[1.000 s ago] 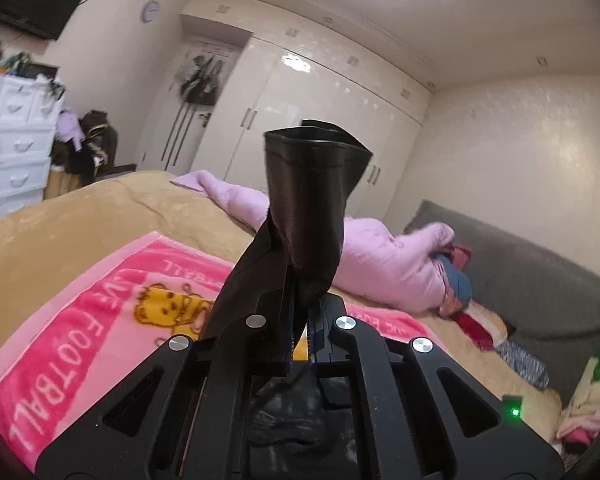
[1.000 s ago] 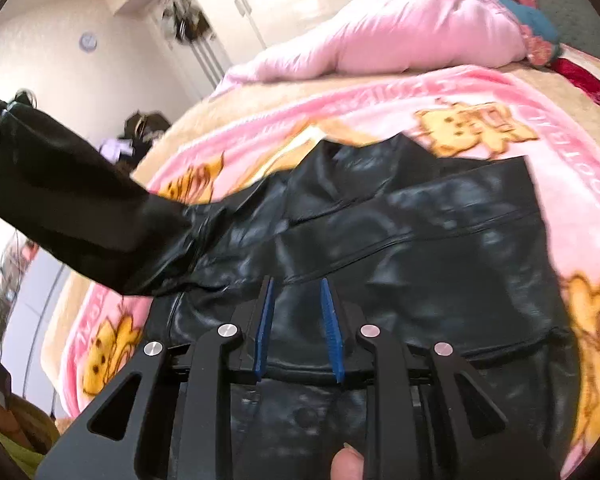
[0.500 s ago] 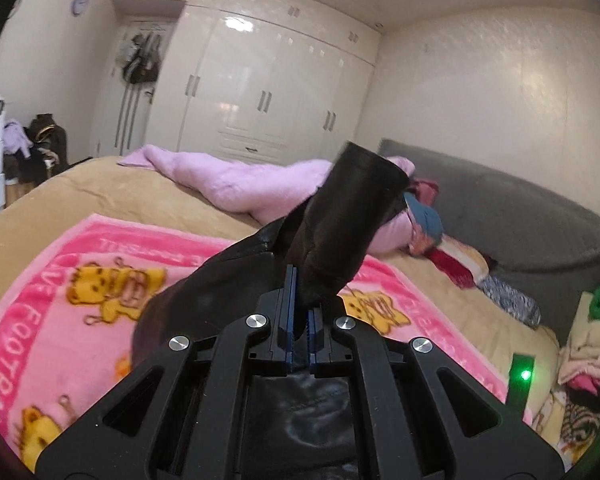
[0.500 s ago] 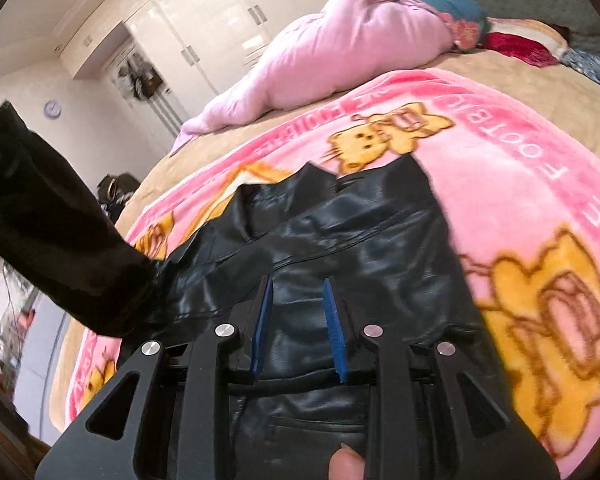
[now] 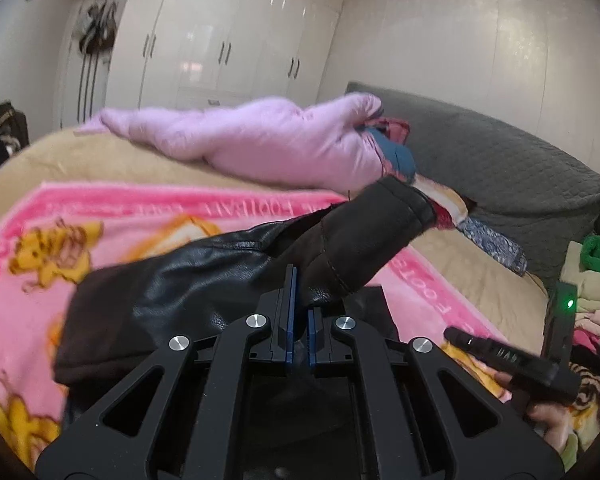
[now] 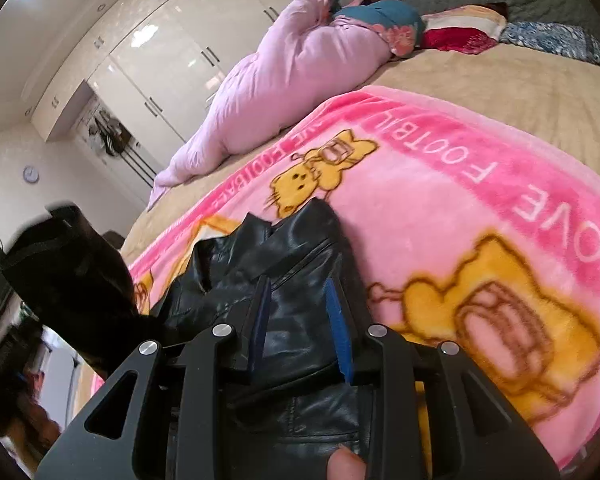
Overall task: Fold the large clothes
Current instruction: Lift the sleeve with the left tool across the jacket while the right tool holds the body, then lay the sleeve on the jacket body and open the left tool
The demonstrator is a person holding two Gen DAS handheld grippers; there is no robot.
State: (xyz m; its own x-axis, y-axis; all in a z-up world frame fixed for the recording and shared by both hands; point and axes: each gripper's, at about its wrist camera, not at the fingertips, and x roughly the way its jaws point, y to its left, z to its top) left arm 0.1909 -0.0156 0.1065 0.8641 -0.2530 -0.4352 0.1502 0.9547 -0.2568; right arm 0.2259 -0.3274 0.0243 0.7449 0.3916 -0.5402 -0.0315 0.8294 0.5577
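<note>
Jacket (image 6: pixel 300 280) sleeve (image 5: pixel 360 240) in left gripper (image 5: pixel 300 312), body under right gripper (image 6: pixel 300 312)

Your jacket (image 6: pixel 300 280) reads glossy black, its raised sleeve (image 5: pixel 360 244) a duller brown-black. Under it, the blanket (image 6: pixel 440 208) is hot pink with yellow cartoon cats and white lettering. At twelve o'clock, a pale lilac duvet (image 5: pixel 260 140); the bed sheet (image 6: pixel 500 84) tan. Your tools (image 6: pixel 300 320) are black with blue pads (image 6: pixel 338 332).
</note>
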